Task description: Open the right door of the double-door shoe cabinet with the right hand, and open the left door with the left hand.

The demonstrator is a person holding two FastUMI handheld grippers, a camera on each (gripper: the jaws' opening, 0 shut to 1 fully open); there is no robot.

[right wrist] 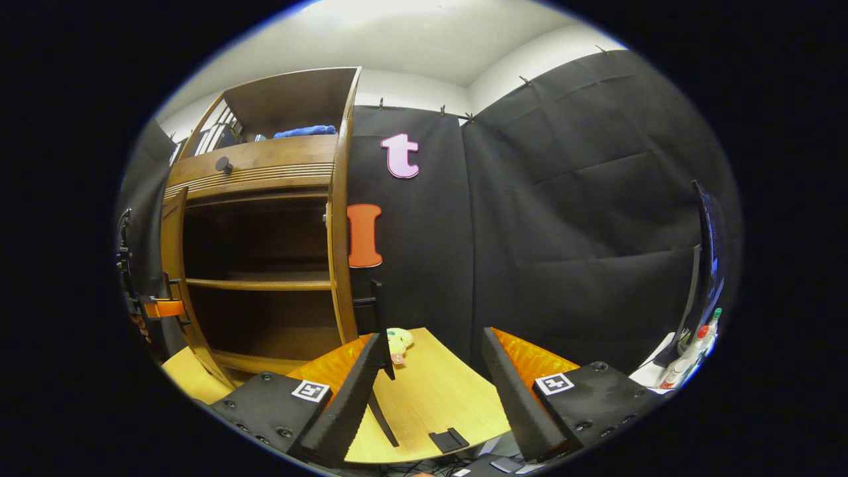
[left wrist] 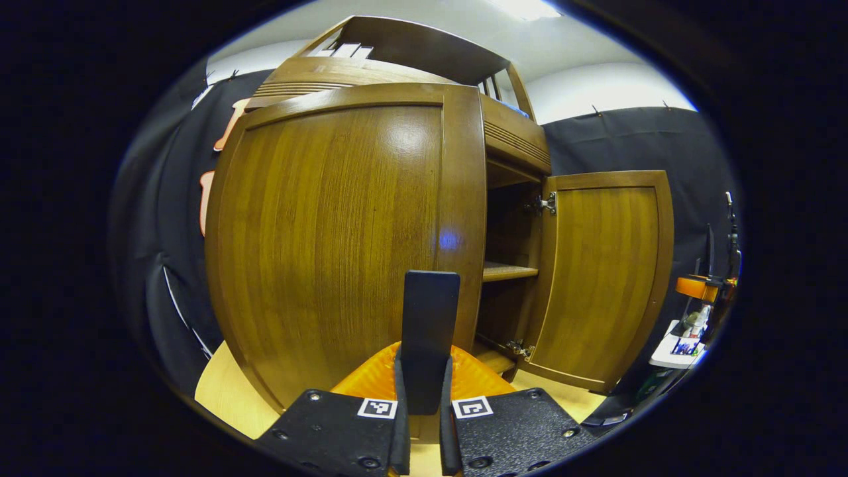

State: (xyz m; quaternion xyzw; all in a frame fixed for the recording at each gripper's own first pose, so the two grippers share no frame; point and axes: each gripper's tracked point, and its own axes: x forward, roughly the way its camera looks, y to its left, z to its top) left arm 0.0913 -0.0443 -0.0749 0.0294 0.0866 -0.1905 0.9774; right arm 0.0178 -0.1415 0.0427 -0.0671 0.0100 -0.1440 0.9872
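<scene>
Wooden cabinet [left wrist: 397, 59] stands with both doors swung out. The left gripper [left wrist: 424, 298] has its jaws pressed together close to the left door [left wrist: 331, 232]; the right door [left wrist: 599, 278] hangs wide. The right gripper [right wrist: 434, 351], jaws spread, faces the table [right wrist: 430, 397]. No readable writing.

I am finding no readable words, brands or numbers anywhere. I am seeing only small black-and-white square marker tags [left wrist: 377, 408] sitting on the left tool's [left wrist: 424, 397] black finger bases and on the right tool's [right wrist: 434, 391] bases, carrying block patterns rather than text. The bottles [right wrist: 695, 348] at the far edge are showing labels too small for me to read.
</scene>
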